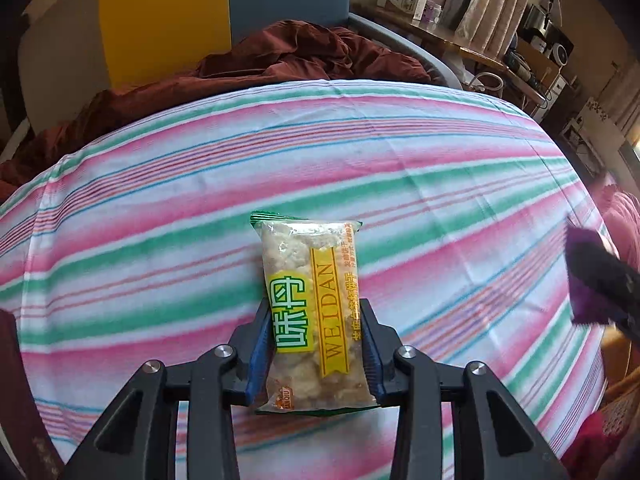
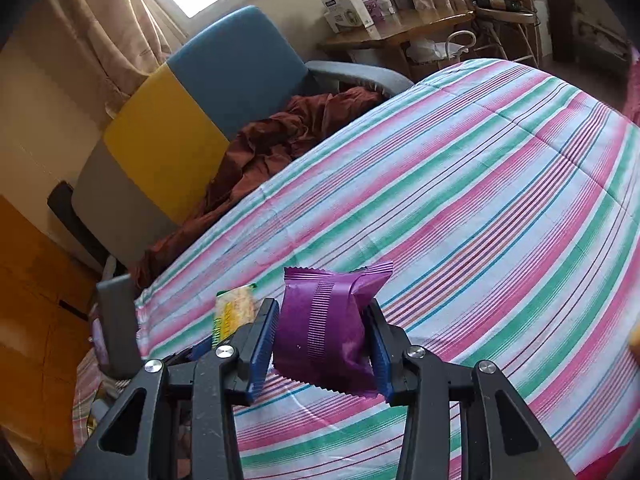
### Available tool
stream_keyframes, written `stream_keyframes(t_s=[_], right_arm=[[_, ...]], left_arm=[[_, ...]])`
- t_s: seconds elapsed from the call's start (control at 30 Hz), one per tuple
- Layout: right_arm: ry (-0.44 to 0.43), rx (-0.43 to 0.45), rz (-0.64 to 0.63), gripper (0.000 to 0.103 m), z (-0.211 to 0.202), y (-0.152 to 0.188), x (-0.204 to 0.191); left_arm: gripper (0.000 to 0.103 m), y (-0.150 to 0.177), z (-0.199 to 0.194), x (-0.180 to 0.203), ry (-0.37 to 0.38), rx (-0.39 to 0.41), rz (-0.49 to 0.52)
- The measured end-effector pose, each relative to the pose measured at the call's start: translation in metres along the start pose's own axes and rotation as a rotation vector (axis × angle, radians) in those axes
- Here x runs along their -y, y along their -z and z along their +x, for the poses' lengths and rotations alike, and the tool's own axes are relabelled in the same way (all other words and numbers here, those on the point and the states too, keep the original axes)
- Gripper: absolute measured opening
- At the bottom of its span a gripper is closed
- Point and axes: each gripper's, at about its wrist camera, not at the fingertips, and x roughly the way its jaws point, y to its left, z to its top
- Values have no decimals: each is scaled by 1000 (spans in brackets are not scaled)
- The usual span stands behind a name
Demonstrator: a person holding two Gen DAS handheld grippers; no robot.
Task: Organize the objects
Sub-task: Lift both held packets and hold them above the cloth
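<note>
Left wrist view, scanning from 9 o'clock across: the striped sheet [image 1: 160, 208] in pink, green and white fills most of the field. At 11 o'clock beyond it I see a rust-brown quilt [image 1: 288, 52] bunched against a chair back [image 1: 224, 4] with yellow and blue panels. At centre, running down toward 6 o'clock, the left gripper [image 1: 314, 344] is clamped on the clear snack packet [image 1: 314, 312] with the yellow label reading WEIDAN; both blue pads press its long sides and the packet's far end juts out past the fingertips, above the sheet. At 3 o'clock, blurred at the frame edge, I pick out the purple packet [image 1: 588, 280] with a dark finger of the other tool across it

Right wrist view, again from the left: at 9 o'clock a wooden cabinet [image 2: 36, 312]; at 10 to 11 o'clock the same chair and quilt. Just left of centre, at about 8 o'clock, one end of the snack packet shows, near the purple one but apart from it. At centre the right gripper [image 2: 324, 340] is closed on the purple packet, pads squeezing its sides so the foil bulges, seam facing me. From 1 to 4 o'clock the sheet runs on. At 1 o'clock, a wooden table [image 2: 400, 28] with boxes stands beyond the bed
</note>
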Motion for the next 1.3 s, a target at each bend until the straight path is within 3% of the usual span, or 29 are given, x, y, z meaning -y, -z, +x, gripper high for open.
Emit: stream_keyframes(t_s=[0.2,0.4,0.73,1.3], right_arm=[[19,-131,-151,44,29,16,-24],[63,-156,-280,43,38,33,-42],[190,-253,-404,43,71,54,-52],[279,-186,-531,44,75,69,-58]], left_arm=[[39,86,-50,-4,-14,57,69],[39,140,-79,-17,4,125,51],[40,158,-80,-14,-14,253,107],[40,170,-83,-20,36,303,91]])
